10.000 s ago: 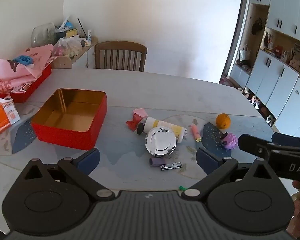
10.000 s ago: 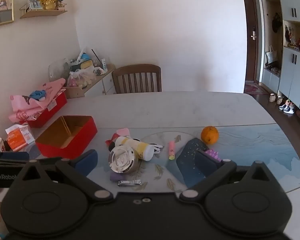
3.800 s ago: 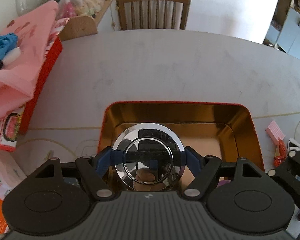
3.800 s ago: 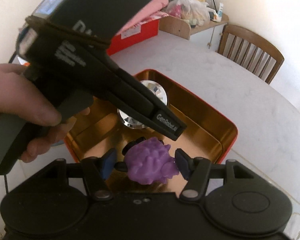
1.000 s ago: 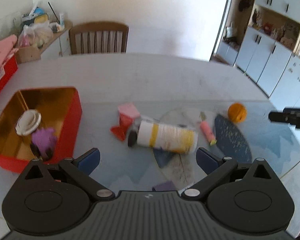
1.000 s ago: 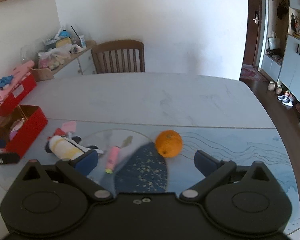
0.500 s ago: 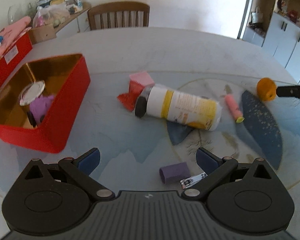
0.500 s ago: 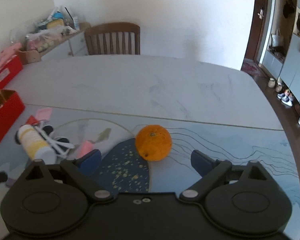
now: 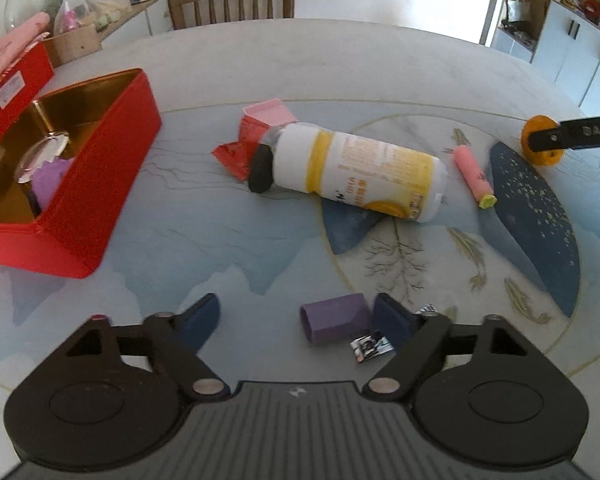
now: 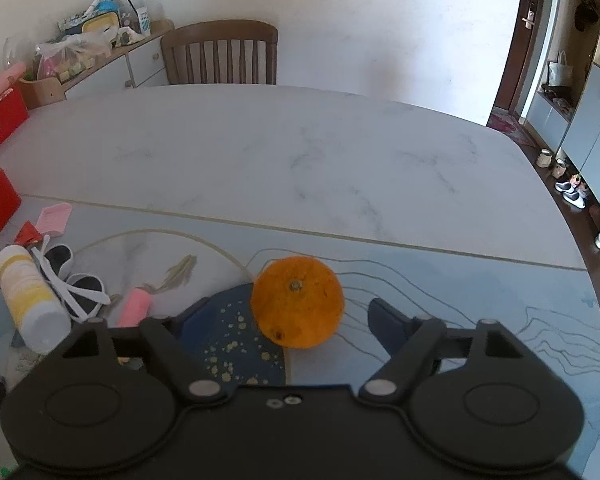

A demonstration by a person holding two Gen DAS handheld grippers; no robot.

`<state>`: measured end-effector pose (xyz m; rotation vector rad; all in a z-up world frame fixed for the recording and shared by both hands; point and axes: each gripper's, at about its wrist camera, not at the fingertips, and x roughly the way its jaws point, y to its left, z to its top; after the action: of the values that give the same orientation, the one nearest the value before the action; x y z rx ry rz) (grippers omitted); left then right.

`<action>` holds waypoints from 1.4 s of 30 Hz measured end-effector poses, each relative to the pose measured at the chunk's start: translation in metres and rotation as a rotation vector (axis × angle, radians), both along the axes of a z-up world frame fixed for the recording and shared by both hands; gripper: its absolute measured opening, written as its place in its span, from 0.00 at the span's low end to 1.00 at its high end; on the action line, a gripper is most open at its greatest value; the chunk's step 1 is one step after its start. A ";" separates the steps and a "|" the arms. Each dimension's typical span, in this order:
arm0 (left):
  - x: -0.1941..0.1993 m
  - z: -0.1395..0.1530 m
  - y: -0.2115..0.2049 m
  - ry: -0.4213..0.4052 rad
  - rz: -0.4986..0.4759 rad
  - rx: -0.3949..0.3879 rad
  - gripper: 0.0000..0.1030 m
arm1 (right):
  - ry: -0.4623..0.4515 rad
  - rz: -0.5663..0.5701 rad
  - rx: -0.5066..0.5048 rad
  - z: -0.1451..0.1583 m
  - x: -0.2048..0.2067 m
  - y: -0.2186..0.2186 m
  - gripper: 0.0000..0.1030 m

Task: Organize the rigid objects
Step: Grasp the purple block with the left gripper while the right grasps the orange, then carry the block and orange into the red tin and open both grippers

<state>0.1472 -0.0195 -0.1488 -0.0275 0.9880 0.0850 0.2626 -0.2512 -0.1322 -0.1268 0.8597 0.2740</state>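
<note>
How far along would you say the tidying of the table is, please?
Done: the chrome disc and purple toy lie in the red tin. In hand: nothing; open right gripper straddles the orange, left gripper nears the purple tube. Left: bottle, pink cylinder, nail clipper.

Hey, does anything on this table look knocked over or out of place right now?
Yes. The white and yellow bottle lies on its side mid-table, its black cap against a red packet. The orange sits loose between the right gripper's open jaws. Nothing looks spilled or broken.
</note>
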 end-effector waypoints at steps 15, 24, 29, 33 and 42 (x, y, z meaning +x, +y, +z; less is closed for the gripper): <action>0.000 0.004 -0.013 -0.012 -0.063 -0.016 0.36 | 0.003 0.010 -0.027 -0.009 0.004 0.003 0.52; -0.004 0.011 0.000 -0.021 -0.021 -0.054 0.36 | 0.005 0.024 0.015 0.002 -0.021 0.000 0.51; -0.007 0.021 0.012 -0.027 0.018 -0.078 0.36 | 0.002 0.065 0.036 0.022 -0.043 0.003 0.51; -0.011 0.037 0.018 -0.056 0.026 -0.093 0.36 | -0.001 0.106 0.066 0.039 -0.059 0.008 0.51; -0.023 0.066 0.044 -0.107 0.052 -0.126 0.36 | -0.032 0.188 0.145 0.079 -0.085 0.033 0.52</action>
<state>0.1243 0.0247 -0.0833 -0.1712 0.8847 0.0681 0.1780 -0.2182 -0.0528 -0.0765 0.7945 0.5082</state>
